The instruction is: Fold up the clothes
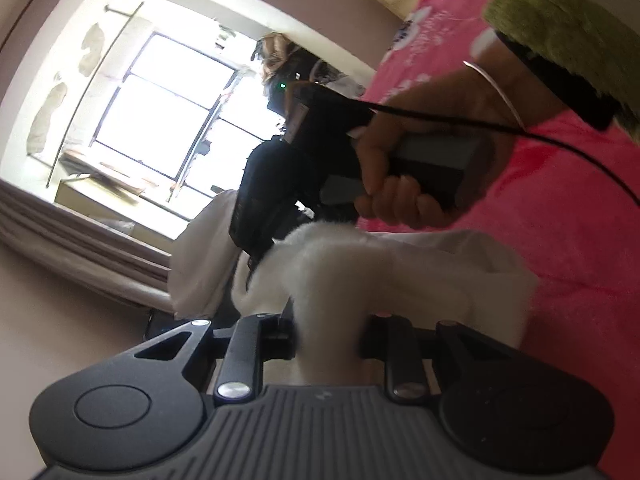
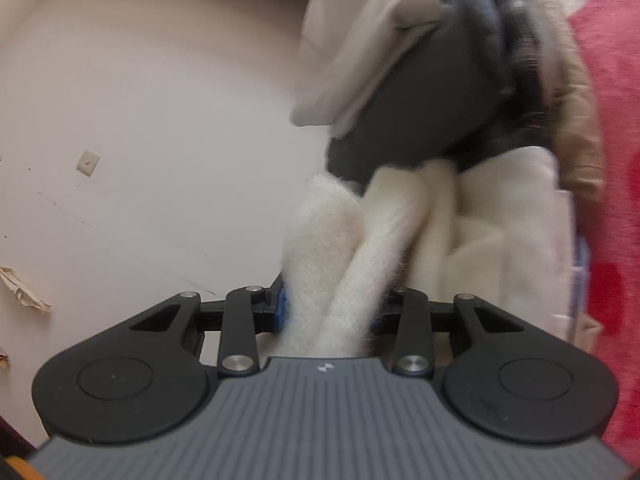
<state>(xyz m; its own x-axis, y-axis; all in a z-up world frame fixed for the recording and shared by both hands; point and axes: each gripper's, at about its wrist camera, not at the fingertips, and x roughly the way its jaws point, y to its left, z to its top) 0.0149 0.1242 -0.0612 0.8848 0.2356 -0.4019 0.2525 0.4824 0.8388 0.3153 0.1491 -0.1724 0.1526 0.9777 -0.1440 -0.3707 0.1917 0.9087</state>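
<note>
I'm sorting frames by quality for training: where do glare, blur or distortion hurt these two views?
Left wrist view: the window is blown out white, straight edges bow from fisheye, and the white garment by the left gripper is soft. Right wrist view: evenly lit, but the clothes pile is smeared.

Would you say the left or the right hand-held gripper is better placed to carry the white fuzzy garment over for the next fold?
Probably neither alone: the left hand-held gripper and right hand-held gripper each pinch a bunch of the white fuzzy garment, lifted above the pink bedspread.
</note>
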